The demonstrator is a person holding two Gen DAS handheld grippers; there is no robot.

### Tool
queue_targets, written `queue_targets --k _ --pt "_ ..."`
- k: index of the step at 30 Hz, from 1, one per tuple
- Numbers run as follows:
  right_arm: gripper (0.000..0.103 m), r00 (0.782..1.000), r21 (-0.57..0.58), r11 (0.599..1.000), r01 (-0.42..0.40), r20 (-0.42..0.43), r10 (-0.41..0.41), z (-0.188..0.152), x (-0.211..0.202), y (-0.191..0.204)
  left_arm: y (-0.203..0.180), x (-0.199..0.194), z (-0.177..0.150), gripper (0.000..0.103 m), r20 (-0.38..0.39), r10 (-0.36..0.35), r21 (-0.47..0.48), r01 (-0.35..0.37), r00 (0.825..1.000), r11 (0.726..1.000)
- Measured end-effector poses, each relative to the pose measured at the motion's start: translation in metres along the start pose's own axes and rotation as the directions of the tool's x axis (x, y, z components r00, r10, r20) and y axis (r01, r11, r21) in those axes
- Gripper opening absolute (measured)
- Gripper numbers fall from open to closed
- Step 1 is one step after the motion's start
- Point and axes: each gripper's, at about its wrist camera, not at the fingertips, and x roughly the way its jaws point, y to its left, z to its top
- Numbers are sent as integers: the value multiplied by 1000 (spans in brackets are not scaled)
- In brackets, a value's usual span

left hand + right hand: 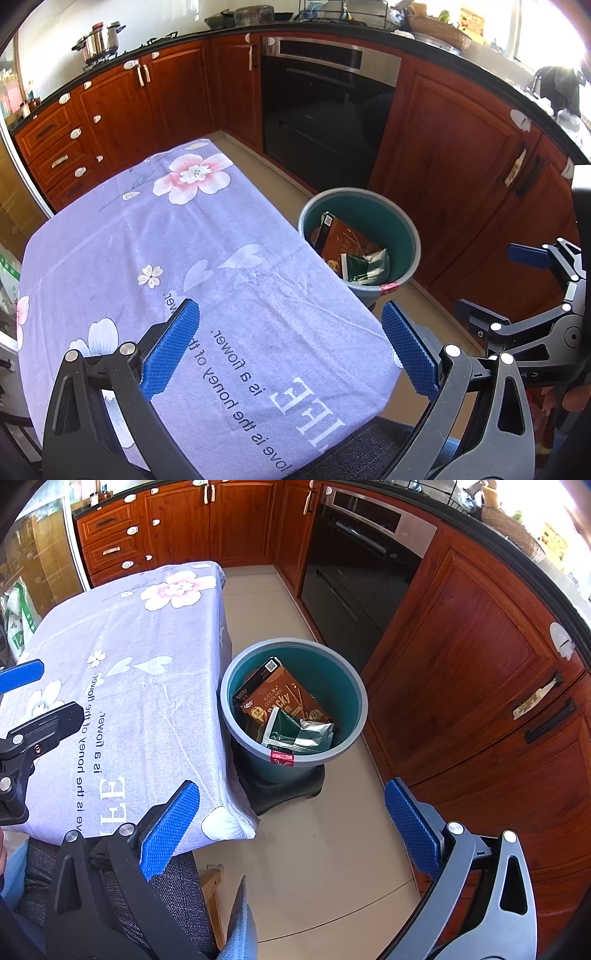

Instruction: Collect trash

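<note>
Trash sat in the teal bin (293, 701) on the floor, just beside your cloth-covered surface (122, 635).
You held both grippers, left (290, 347) and right (291, 827), with jaws wide open and empty; a brown Pocky box (280, 698) and a green foil wrapper (299, 733) lay inside the bin.

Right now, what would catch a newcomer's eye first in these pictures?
Probably the lilac flowered tablecloth filling the left of both views, bare of trash. Beside its right edge, on the floor, a teal bin holds a brown snack box and a green foil wrapper. Both grippers, left and right, hang open and empty.
</note>
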Motion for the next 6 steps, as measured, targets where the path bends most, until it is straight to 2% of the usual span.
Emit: queue_targets --k 6 --pt "96 1000 3 1000 3 1 -3 0 -1 -1 4 2 -1 99 -16 -6 -16 5 1000 1000"
